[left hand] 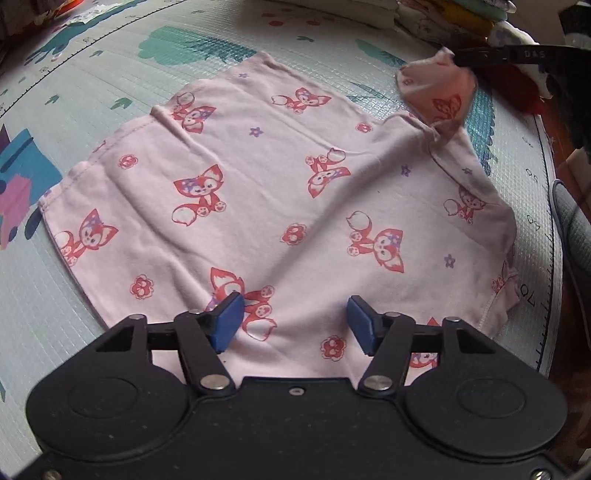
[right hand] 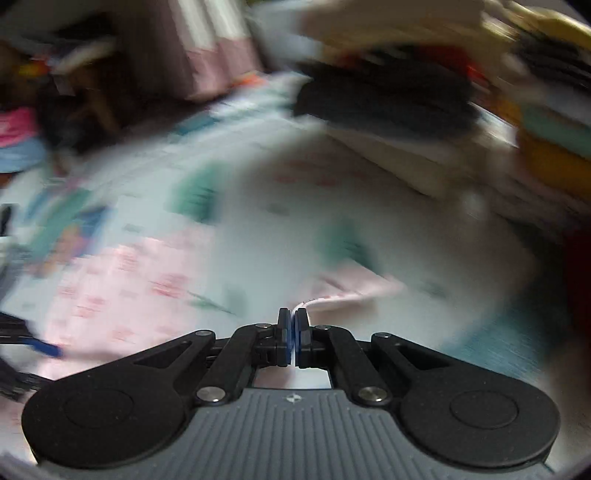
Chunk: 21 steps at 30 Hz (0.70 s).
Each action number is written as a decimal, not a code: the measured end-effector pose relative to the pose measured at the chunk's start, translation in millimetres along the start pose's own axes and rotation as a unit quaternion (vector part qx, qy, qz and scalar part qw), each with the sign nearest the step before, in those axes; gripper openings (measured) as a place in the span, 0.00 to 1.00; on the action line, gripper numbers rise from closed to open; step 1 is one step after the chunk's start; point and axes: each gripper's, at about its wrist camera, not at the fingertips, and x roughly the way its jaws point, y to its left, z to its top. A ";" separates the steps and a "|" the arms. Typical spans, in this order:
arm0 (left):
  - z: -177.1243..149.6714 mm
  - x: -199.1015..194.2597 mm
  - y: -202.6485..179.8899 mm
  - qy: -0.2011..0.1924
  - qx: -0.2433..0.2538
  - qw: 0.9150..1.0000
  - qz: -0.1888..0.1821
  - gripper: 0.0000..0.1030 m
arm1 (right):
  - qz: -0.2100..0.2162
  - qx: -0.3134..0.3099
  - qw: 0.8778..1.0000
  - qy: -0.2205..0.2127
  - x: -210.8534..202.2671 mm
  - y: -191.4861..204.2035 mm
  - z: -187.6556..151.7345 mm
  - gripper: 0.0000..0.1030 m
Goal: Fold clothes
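Observation:
A pink garment [left hand: 266,192] printed with red foxes lies spread flat on the play mat [left hand: 74,92]. My left gripper [left hand: 295,317] hovers open over its near edge, blue pads [left hand: 229,317] apart with nothing between them. At the far right one corner of the garment [left hand: 436,96] is lifted off the mat, pinched by my right gripper [left hand: 461,58]. In the blurred right wrist view the right gripper [right hand: 294,332] is shut on the pink cloth edge [right hand: 332,301], and the rest of the garment [right hand: 122,273] shows at the left.
A stack of folded clothes [left hand: 454,18] sits at the far right of the mat; it appears blurred as clothes [right hand: 480,92] in the right wrist view. The mat's ruler-marked edge [left hand: 535,258] runs down the right. Grey fabric [left hand: 576,236] lies beyond it.

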 end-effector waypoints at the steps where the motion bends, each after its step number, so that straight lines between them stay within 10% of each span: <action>1: 1.2 0.3 -0.5 0.000 0.000 1.000 -0.001 0.61 | 0.035 -0.026 0.999 0.006 9.6 14.9 1.1 0.09; 5: 3.2 -0.2 0.1 0.000 0.000 1.000 -0.002 0.62 | 0.127 -0.125 0.984 0.025 35.7 59.6 -5.7 0.43; 13: 3.0 -1.0 0.9 -0.006 0.000 1.000 -0.008 0.62 | 0.106 -0.154 0.982 0.014 15.6 5.3 -14.1 0.43; 21: 4.9 -0.2 -0.8 -0.005 -0.001 1.000 -0.007 0.63 | 0.079 -0.381 0.921 0.026 52.6 8.6 -25.3 0.43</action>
